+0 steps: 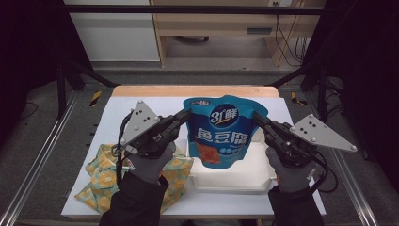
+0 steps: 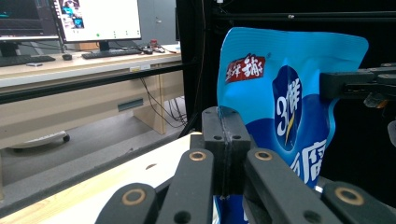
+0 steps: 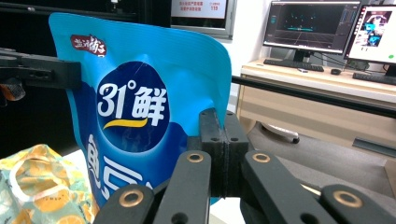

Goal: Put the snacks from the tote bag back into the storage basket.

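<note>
A blue snack bag (image 1: 221, 132) with white lettering hangs upright over a white box (image 1: 235, 178), held by its two upper side edges. My left gripper (image 1: 187, 115) is shut on the bag's left edge, and my right gripper (image 1: 257, 117) is shut on its right edge. In the left gripper view the jaws (image 2: 224, 127) pinch the bag (image 2: 280, 93) at its seam, with the other gripper (image 2: 355, 83) gripping the far edge. In the right gripper view the closed jaws (image 3: 223, 127) clamp the bag (image 3: 140, 93), and the left gripper (image 3: 42, 72) holds the opposite side.
Yellow pouches printed with orange slices (image 1: 106, 181) lie at the table's front left, partly under the left forearm; one of them (image 3: 37, 186) is in the right gripper view. The white tabletop (image 1: 141, 103) ends in a wooden far edge (image 1: 197, 91). Dark frame posts stand on both sides.
</note>
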`<state>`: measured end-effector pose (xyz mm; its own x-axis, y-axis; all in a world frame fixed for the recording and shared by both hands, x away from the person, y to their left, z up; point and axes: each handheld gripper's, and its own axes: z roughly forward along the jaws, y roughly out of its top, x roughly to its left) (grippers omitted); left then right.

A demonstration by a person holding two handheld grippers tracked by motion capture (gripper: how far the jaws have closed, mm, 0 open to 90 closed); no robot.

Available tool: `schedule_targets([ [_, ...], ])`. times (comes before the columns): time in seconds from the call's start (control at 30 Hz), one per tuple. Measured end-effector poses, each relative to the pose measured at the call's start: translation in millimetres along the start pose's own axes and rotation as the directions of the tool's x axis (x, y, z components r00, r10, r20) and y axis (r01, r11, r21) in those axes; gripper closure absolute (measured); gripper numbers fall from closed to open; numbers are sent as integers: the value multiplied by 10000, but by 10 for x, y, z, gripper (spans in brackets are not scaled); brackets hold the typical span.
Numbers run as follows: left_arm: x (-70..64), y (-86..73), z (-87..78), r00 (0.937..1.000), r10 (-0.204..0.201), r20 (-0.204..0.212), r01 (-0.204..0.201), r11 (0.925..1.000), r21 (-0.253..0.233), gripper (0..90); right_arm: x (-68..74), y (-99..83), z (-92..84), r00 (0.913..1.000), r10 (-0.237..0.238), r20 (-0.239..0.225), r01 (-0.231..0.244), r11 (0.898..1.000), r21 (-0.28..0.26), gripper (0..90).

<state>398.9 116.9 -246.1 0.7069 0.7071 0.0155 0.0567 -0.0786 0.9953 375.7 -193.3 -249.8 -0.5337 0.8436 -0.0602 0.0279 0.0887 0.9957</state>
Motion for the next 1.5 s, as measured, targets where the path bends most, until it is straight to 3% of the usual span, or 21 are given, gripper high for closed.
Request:
schedule_targets([
  [0.77,-41,-387,259,9992,-265,299,250,9985,488,900,-155,-394,-21,9994,239,247,-254,9978,617,900],
  [1.5,89,-761,209,9987,-503,67,493,9924,1127,900,-68,-713,141,9992,371,-133,-352,9920,1212,900],
])
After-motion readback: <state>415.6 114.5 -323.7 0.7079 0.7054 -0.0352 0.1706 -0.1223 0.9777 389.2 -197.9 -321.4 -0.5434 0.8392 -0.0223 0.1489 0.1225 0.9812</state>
